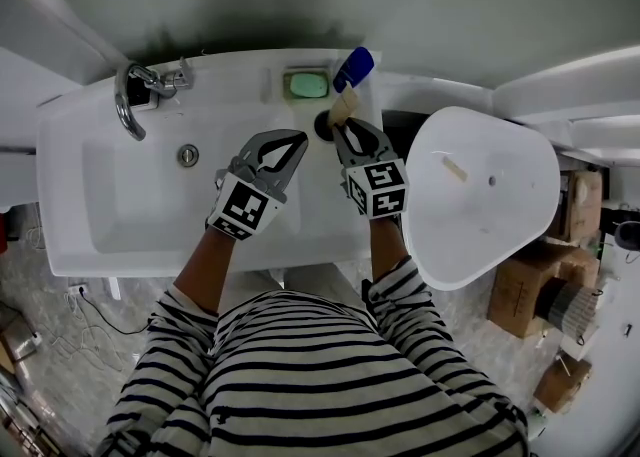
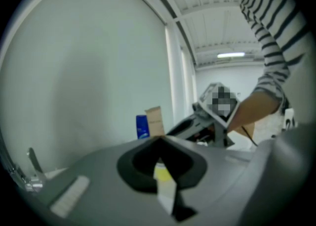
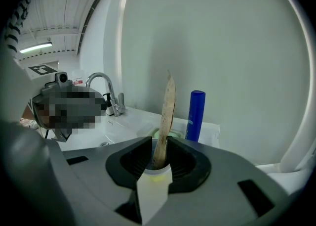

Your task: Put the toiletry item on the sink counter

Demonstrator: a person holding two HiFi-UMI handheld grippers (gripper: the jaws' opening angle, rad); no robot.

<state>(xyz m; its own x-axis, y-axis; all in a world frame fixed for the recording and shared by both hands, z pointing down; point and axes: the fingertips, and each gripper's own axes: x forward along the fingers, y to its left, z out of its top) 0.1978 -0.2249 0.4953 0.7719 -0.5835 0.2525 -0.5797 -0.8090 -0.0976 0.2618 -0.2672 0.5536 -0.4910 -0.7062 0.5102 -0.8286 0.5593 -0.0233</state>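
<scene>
White ceramic sink counter: blue bottle crowds its back right corner. Left gripper: fingers closed, empty. Right gripper: fingers clamp thin tan wooden toiletry item above that corner. Advise lowering it flat onto bare rim before release.

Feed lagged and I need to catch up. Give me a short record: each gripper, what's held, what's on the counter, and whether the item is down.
left gripper: shut, empty, over basin
right gripper: shut on tan item
counter: green soap, blue bottle, faucet
item placed: not yet; tan item is in the jaws, near the bottle
</scene>
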